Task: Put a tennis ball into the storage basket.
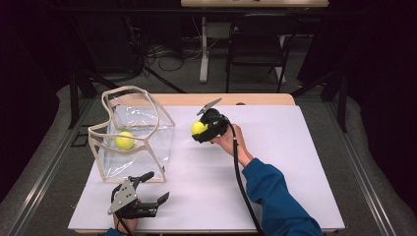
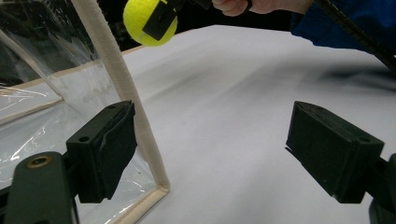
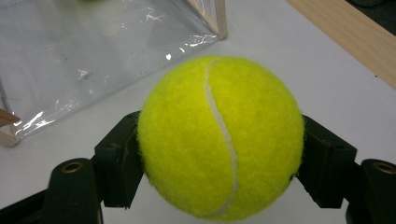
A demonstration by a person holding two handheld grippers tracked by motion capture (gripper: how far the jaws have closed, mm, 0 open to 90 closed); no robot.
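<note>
The tennis ball (image 3: pixel 220 137) sits clamped between the jaws of the right gripper (image 1: pixel 202 129), held up off the white table (image 1: pixel 275 162) just right of the clear bag (image 1: pixel 132 135). Inside that bag lies a second ball (image 1: pixel 125 140), resting on its floor. Down at the near left edge, the left gripper (image 1: pixel 153 189) hovers by the bag's near corner, jaws spread wide, nothing between them.

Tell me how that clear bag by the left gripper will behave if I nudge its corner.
The clear bag looks thin and crinkled, so it would likely buckle rather than slide cleanly. Its trimmed rim already sags unevenly, suggesting floppy walls. The tennis ball inside would probably roll if the base shifts.
</note>
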